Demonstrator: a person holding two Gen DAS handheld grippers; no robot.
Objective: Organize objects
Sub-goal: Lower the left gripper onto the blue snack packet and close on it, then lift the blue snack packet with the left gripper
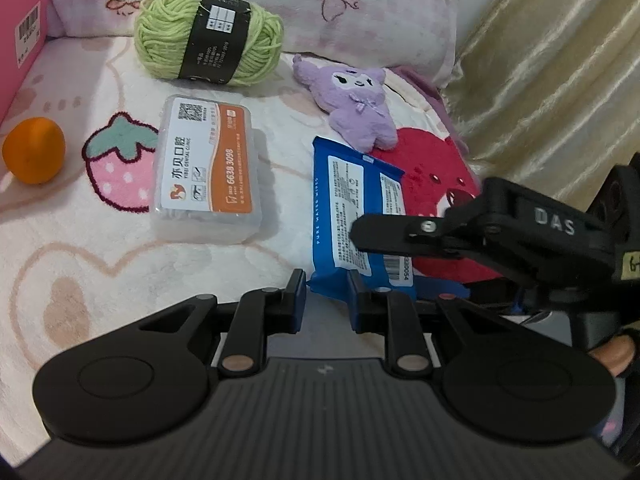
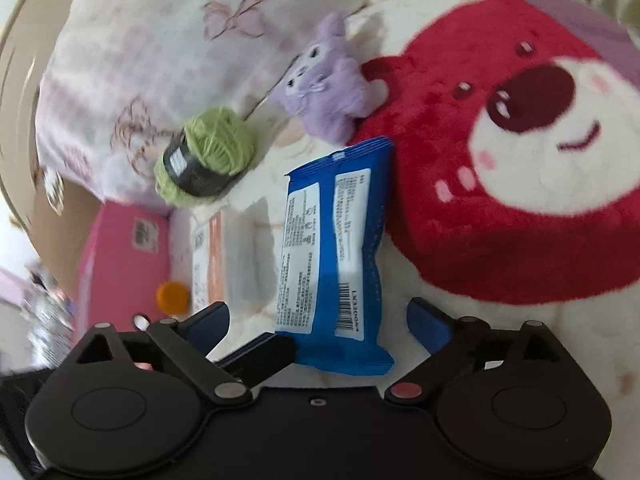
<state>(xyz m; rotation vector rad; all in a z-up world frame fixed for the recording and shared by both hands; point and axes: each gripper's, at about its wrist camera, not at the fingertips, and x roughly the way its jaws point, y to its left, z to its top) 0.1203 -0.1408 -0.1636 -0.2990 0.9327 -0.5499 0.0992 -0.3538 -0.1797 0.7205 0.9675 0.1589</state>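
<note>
A blue wet-wipes pack (image 1: 356, 216) lies on the plush blanket, also in the right wrist view (image 2: 336, 252). My left gripper (image 1: 325, 300) is partly open just short of the pack's near end, holding nothing. My right gripper (image 2: 316, 324) is open wide, its fingers either side of the pack's near end, above it. The right gripper also shows from the side in the left wrist view (image 1: 384, 236), over the pack. A green yarn ball (image 1: 208, 36), a clear dental box (image 1: 208, 172), a purple plush toy (image 1: 356, 104) and an orange (image 1: 34, 150) lie around.
A pink box (image 1: 20, 36) stands at the far left. A pink-patterned pillow (image 1: 360, 4) lies along the back, a gold curtain (image 1: 552, 60) on the right. A red bear cushion (image 2: 520, 160) lies beside the pack.
</note>
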